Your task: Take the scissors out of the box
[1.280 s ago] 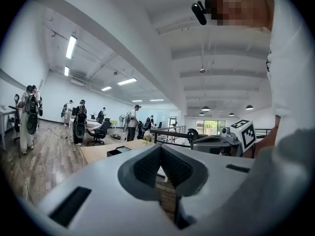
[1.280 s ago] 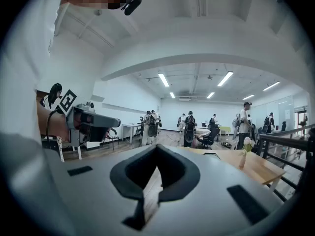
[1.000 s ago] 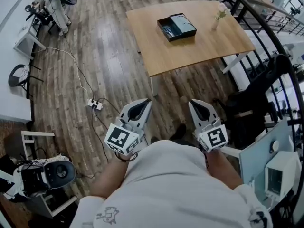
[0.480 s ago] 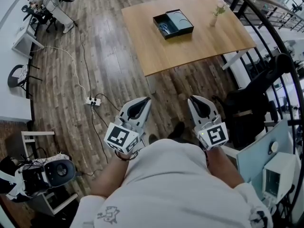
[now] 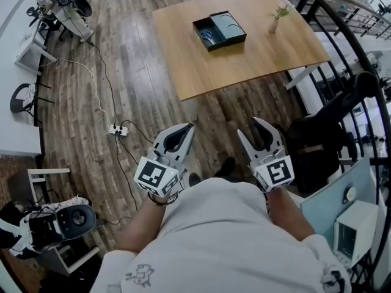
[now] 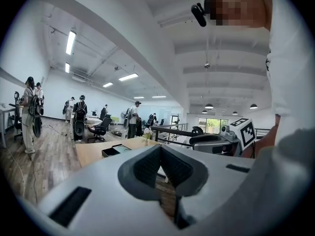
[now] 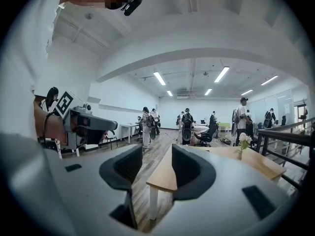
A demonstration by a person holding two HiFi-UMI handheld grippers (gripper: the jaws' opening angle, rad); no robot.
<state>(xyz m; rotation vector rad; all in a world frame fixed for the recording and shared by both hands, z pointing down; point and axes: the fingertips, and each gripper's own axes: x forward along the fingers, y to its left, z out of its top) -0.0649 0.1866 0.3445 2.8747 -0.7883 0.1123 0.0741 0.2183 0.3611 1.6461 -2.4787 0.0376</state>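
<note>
A dark open box [image 5: 220, 31] lies on the wooden table [image 5: 244, 60] far ahead, and the blue-handled scissors [image 5: 207, 36] rest in its left half. Both grippers are held close to my body, well short of the table. My left gripper [image 5: 185, 130] is shut with nothing in it; in the left gripper view its pads [image 6: 158, 154] meet, and the box [image 6: 114, 151] shows small beyond them. My right gripper [image 5: 250, 127] is opening, its jaws spread wide and empty. The right gripper view shows the gap [image 7: 156, 163] framing the table's corner [image 7: 164, 175].
A small vase with a flower [image 5: 279, 14] stands on the table right of the box. A power strip [image 5: 118, 130] with cables lies on the wood floor. A black chair [image 5: 330, 124] and a curved railing [image 5: 366, 60] are at the right. Several people stand far off.
The right gripper's jaws have gone from shut to wide open. The table and box have slid a little to the left in the head view. The left gripper stays shut.
</note>
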